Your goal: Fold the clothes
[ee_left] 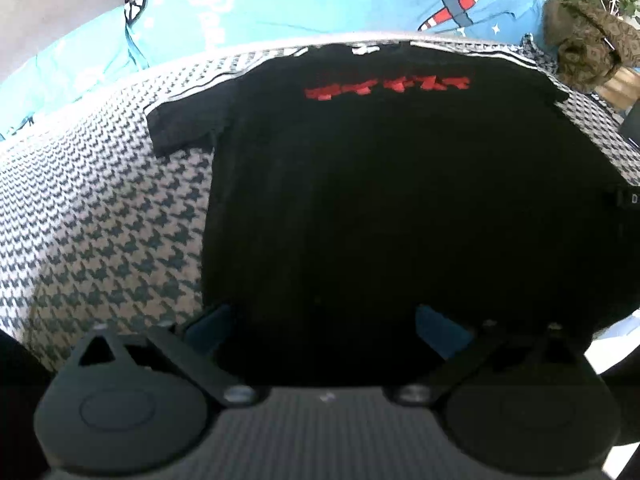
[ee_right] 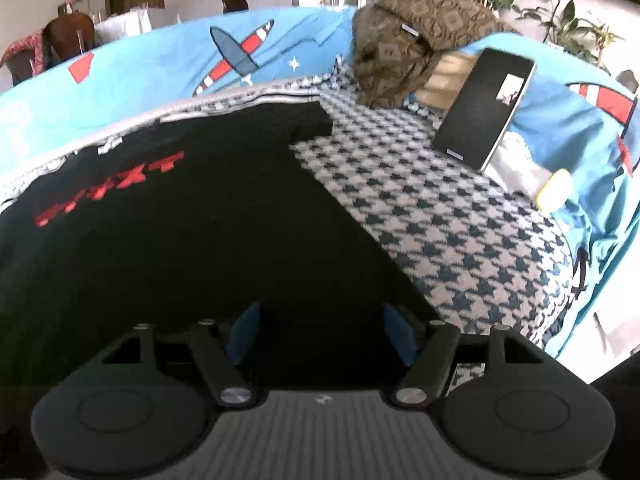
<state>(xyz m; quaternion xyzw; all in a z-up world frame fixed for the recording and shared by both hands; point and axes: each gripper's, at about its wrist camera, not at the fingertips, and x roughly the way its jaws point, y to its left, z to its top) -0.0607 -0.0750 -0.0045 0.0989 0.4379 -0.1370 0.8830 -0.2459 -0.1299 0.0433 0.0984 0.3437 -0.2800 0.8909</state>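
Left wrist view shows a black T-shirt [ee_left: 380, 200] with red lettering [ee_left: 386, 87] spread flat on a houndstooth blanket [ee_left: 100, 220], collar at the far edge and hem nearest the camera. The left hand-held gripper [ee_left: 320, 320] hangs over the hem with its blue pads [ee_left: 438, 330] spread wide and nothing between them. In the right wrist view, the right hand-held gripper [ee_right: 320, 330] sits likewise released above the shirt's lower right part, near the side edge where black cloth meets the blanket.

The step in hand looks like the first grasp for a fold. To do it well, each hand-held gripper should probably pinch only the shirt, not the blanket under it, at matching points, so the cloth lifts evenly and the crease runs straight. The dark fabric hides its own wrinkles, so the edges are the safer guide.

The blanket lies on a bright blue sheet [ee_right: 168, 60] printed with aeroplanes. A brown patterned bundle [ee_right: 404, 48] rests at the far right, and a tablet [ee_right: 480, 108] leans beside it, well apart from the shirt. House plants [ee_right: 560, 28] and chairs [ee_right: 68, 36] stand beyond.
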